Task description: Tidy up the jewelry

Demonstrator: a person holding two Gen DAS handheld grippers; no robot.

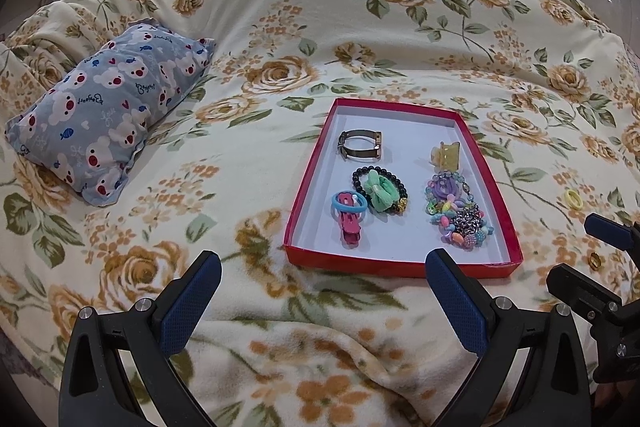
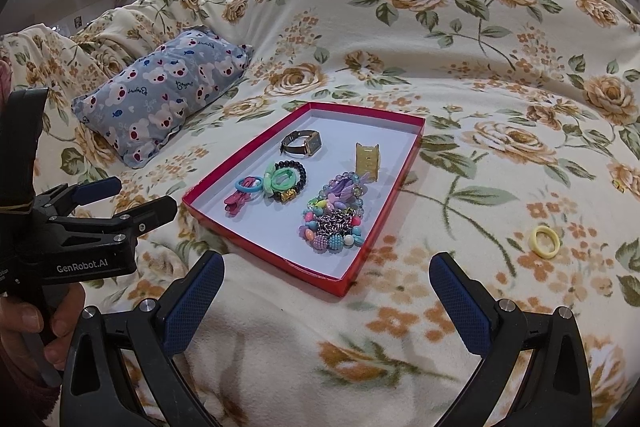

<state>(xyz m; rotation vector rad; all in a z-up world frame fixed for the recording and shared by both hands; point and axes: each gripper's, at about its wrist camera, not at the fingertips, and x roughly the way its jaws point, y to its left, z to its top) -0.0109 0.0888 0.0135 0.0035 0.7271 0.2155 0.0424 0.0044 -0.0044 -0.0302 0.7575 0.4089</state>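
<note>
Left gripper [image 1: 323, 269], right gripper [image 2: 327, 273]: jaws wide, empty.

A shallow tray [image 1: 400, 265] sits on the blanket [image 1: 280, 27] in the middle of the bed. Inside it, a watch [image 1: 359, 145] lies at the far left and a hair claw [image 1: 445, 153] at the far right; a bead bracelet [image 1: 380, 190] and a hair clip [image 1: 349, 223] lie nearer on the left, and a heap of beads [image 1: 460, 213] nearer on the right. A small ring [image 2: 544, 241] lies on the blanket right of the tray. A pillow [image 1: 108, 111] rests well to the left.

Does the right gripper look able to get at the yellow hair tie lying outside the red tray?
Probably yes. The yellow hair tie lies alone on the blanket, right of the red tray, and the right gripper is open with nothing between them.
</note>
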